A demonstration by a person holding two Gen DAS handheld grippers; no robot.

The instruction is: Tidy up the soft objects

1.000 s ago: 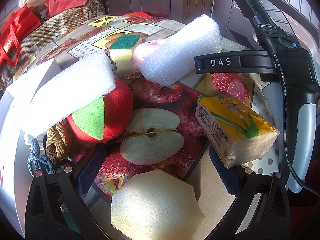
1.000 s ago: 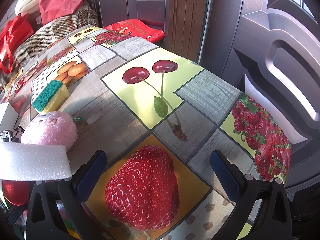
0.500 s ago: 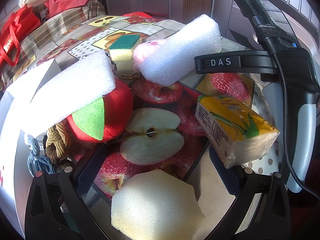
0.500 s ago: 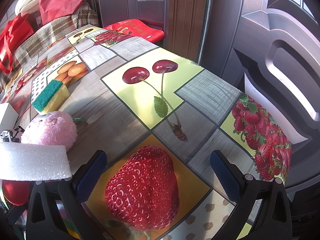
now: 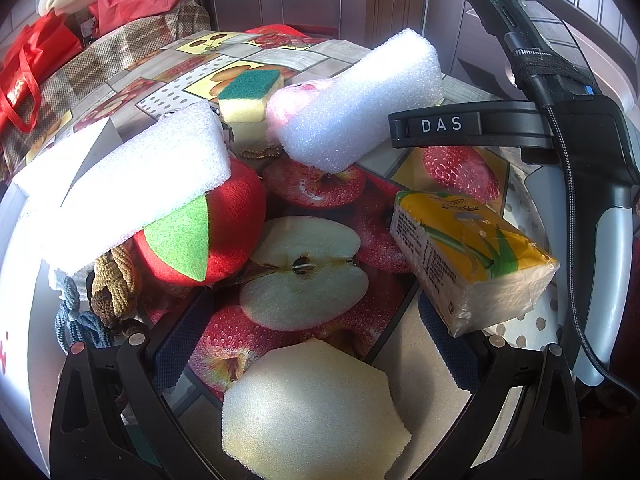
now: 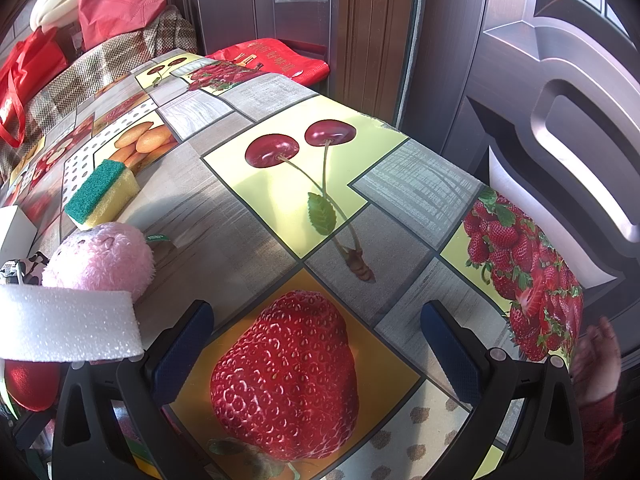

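Observation:
My left gripper (image 5: 316, 340) is open, low over the fruit-print tablecloth (image 5: 304, 276). A pale yellow sponge piece (image 5: 316, 408) lies between its fingers, close to the camera. Beside the right finger sits a yellow tissue pack (image 5: 472, 256). To the left, a white foam block (image 5: 140, 188) rests on a red plush apple (image 5: 224, 224). Another foam block (image 5: 360, 100) leans on a pink plush (image 5: 286, 100), with a green-topped scouring sponge (image 5: 250, 92) behind. My right gripper (image 6: 316, 344) is open over a printed strawberry, holding nothing. The pink plush (image 6: 100, 260) lies to its left.
Brown (image 5: 116, 284) and blue (image 5: 76, 320) braided hair ties lie by a white box (image 5: 40, 208) at the left. The right gripper's handle (image 5: 600, 200) stands beside the tissue pack. A blurred hand (image 6: 596, 360) shows past the table's right edge. Red bags (image 6: 24, 72) and doors stand behind.
A hand with a red sleeve has come into the right wrist view at its right edge. Both grippers and the objects have stayed where they were.

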